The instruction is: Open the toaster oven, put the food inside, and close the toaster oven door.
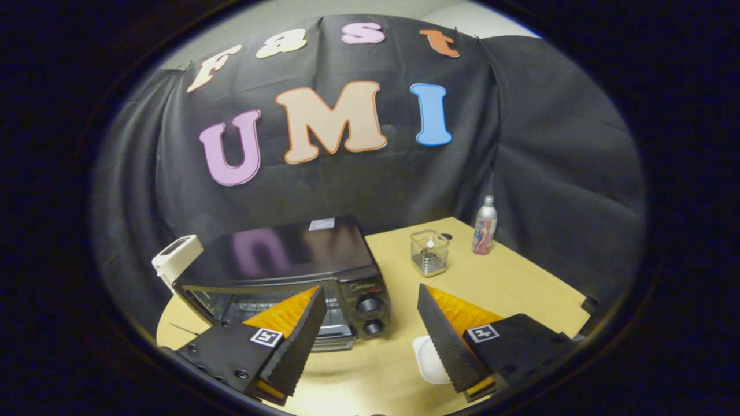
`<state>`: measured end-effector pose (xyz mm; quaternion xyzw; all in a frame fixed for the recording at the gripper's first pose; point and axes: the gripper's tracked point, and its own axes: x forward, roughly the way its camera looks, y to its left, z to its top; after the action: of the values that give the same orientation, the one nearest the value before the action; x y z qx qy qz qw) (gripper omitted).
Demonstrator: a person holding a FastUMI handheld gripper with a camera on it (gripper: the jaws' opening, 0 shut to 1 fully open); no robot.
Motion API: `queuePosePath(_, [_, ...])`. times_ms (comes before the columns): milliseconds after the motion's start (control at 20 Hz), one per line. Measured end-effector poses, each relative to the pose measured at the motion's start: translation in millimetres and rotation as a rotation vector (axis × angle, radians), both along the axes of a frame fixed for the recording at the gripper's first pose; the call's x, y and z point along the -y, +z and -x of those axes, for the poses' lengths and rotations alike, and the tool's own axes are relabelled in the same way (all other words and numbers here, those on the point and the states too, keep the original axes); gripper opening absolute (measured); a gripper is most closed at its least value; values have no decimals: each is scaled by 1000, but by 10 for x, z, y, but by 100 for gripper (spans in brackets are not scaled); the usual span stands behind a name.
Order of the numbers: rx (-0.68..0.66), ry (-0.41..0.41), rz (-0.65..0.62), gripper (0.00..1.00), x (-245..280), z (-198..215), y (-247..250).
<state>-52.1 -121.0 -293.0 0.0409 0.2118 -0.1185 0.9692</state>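
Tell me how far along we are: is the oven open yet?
Nothing looks done. The oven door is shut. The gripper is open and holds nothing, its fingers apart above the table, one in front of the door. A white dish lies by the other finger; food on it can't be made out. Opening, loading and closing remain.

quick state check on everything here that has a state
toaster oven: door closed, standing on the table
gripper: open, holding nothing, above the table in front of the oven
bottle: upright, cap on
wire basket: upright, beside the bottle
white dish: flat on the table by one gripper finger
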Motion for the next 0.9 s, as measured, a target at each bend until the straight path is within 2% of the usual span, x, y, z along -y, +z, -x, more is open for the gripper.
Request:
queuePosePath(150, [-77, 19, 2, 99, -62, 87, -297])
queuePosePath(400, [-86, 14, -46, 100, -27, 240, -421])
queuePosePath(750, [-241, 44, 52, 100, 17, 655, -864])
queuePosePath(900, [-270, 40, 46, 100, 26, 693, -1006])
